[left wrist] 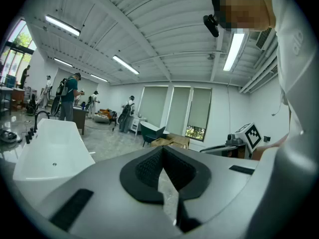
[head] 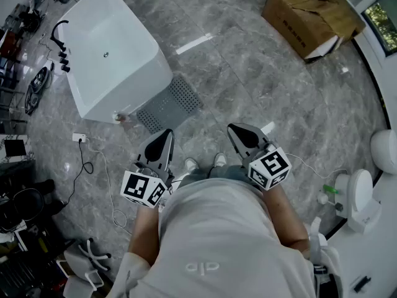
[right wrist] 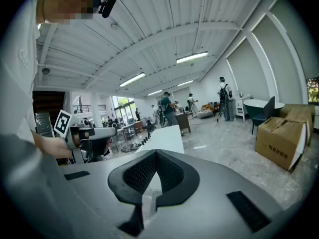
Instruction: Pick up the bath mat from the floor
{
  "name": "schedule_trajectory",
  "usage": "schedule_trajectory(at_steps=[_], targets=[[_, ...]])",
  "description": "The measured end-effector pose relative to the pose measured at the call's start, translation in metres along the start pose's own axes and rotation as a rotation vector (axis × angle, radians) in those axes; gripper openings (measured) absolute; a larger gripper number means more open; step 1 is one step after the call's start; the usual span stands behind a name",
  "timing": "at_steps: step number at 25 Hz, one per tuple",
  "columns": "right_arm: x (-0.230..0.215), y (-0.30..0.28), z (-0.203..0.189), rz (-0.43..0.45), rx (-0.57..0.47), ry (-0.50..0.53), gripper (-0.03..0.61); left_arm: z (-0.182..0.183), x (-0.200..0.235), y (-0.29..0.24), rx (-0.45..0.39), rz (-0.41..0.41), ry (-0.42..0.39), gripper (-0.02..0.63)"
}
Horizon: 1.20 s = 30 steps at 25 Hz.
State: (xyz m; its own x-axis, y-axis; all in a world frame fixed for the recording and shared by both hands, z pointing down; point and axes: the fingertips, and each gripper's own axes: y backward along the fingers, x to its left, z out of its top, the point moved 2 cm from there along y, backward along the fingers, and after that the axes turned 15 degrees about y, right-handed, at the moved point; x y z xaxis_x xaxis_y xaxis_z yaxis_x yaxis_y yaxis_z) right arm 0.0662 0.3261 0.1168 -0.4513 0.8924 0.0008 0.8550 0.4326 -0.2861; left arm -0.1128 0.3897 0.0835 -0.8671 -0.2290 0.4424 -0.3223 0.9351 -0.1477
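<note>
Head view: the bath mat lies flat on the grey floor, right against the near corner of the white bathtub. It is ahead of my left gripper and right gripper, and apart from both. In the left and right gripper views I read both jaw pairs clenched tip to tip with nothing between them.

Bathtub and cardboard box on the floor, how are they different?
The bathtub is white and smooth; the cardboard box is brown and creased. The bathtub is open on top with a black tap at its edge; the cardboard box has flaps folded over it. The bathtub looks bigger than the cardboard box. The bath mat lies beside the bathtub, far from the cardboard box. Both stand on the grey floor.
</note>
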Motion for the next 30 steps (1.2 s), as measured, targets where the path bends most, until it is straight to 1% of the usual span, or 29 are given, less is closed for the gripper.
schedule_trajectory(at_steps=[4, 9, 12, 14, 16, 19, 23, 26, 30], targets=[[0.024, -0.016, 0.006, 0.005, 0.014, -0.014, 0.025, 0.01, 0.017, 0.021, -0.018, -0.005, -0.008, 0.015], [0.057, -0.039, 0.016, 0.016, 0.05, 0.062, 0.025, 0.016, 0.042, 0.043, -0.038, -0.001, 0.018, 0.015], [0.071, -0.051, 0.019, 0.006, 0.054, 0.039, 0.025, 0.014, 0.053, 0.053, -0.025, -0.038, 0.036, 0.015], [0.077, -0.056, 0.018, -0.012, 0.064, 0.041, 0.025, 0.012, 0.057, 0.057, -0.008, -0.068, 0.015, 0.015], [0.079, -0.06, 0.017, -0.048, 0.087, 0.066, 0.025, 0.01, 0.062, 0.059, 0.011, -0.07, -0.018, 0.015], [0.07, -0.065, 0.015, -0.094, 0.111, 0.074, 0.025, 0.009, 0.071, 0.054, 0.034, -0.071, -0.032, 0.015], [0.046, -0.075, 0.01, -0.13, 0.115, 0.041, 0.025, 0.009, 0.085, 0.038, 0.044, -0.082, 0.001, 0.015], [0.021, -0.084, 0.003, -0.132, 0.117, 0.032, 0.025, 0.01, 0.094, 0.014, 0.045, -0.063, 0.014, 0.015], [-0.017, -0.098, -0.006, -0.106, 0.122, 0.013, 0.025, 0.013, 0.104, -0.025, 0.056, -0.03, 0.018, 0.015]])
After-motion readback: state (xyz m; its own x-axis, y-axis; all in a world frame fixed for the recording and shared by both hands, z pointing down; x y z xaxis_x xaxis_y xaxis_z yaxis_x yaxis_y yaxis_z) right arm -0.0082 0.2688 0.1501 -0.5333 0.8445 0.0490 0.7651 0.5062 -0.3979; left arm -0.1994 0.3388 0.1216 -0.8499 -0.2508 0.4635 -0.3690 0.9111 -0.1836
